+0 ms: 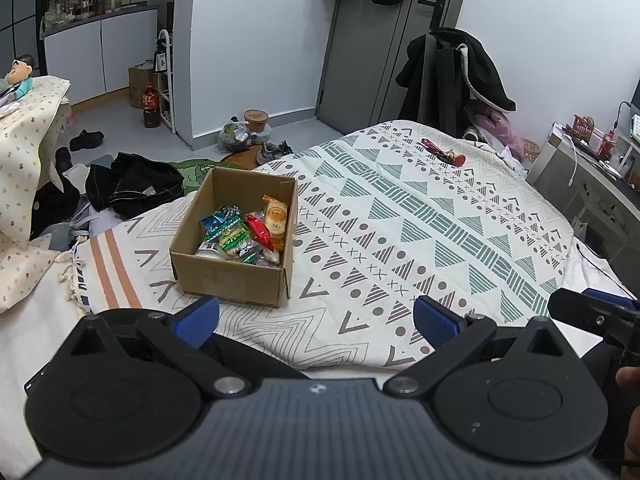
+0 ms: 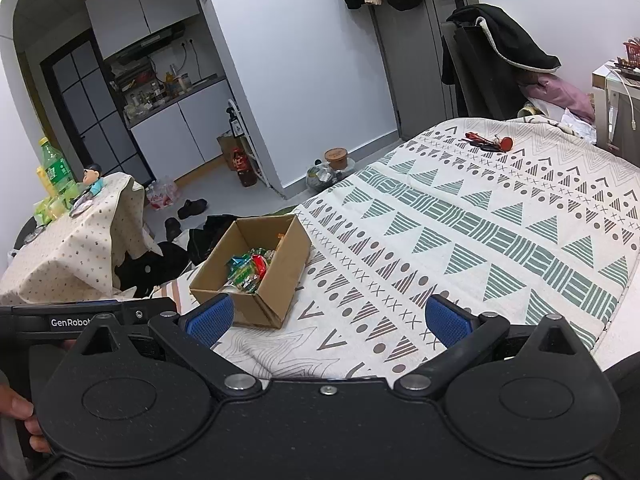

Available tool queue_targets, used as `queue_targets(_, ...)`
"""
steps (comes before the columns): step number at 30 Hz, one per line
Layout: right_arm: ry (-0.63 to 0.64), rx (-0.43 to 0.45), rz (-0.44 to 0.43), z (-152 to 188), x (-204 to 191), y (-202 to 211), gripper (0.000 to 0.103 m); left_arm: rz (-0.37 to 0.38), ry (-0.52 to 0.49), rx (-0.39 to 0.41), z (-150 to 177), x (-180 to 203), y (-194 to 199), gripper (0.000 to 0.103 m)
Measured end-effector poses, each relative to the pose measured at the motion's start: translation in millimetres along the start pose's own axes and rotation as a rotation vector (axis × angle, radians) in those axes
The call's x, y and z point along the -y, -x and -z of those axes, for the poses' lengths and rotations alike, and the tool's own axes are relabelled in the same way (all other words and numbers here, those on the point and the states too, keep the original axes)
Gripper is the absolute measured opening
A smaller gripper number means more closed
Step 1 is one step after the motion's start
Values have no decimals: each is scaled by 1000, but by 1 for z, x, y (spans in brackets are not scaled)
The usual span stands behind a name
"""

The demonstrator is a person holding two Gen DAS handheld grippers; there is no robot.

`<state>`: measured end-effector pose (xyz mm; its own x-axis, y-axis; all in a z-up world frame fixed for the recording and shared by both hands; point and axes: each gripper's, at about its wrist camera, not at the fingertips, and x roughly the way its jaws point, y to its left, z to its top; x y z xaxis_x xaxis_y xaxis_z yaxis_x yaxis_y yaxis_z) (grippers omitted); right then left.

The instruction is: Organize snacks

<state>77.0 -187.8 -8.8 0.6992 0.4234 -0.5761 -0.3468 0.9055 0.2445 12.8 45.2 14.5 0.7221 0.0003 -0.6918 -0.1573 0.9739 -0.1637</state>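
— Both claws look idle to me. The left gripper has its blue-padded fingers spread wide with nothing between them, hanging low over the near edge of the bed.

— The right gripper is the same: spread, empty, just beside the other. They sit level and pulled back, I'd guess so both cameras take in the whole bed.

— And the snacks?

— All in the open brown cardboard box, which stands on the white patterned bedspread with teal and grey triangles, near its left edge and a little ahead of the left claw. Inside lie crinkly green foil packets, a red wrapper and an orange-and-white biscuit pack leaning on the far wall.

— Flaps open, so a claw can drop straight in?

— That's my reading. Nothing loose lies on the cloth except a small red-handled bunch, possibly keys, well apart at the far side. The gathering looks nearly finished, or not yet begun.
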Motion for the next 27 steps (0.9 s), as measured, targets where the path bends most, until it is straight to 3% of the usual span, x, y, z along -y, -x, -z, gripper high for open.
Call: queue_targets(27, -4, -18, 6, 6, 0, -7, 103, -4, -18, -5, -1, 1, -2, 103)
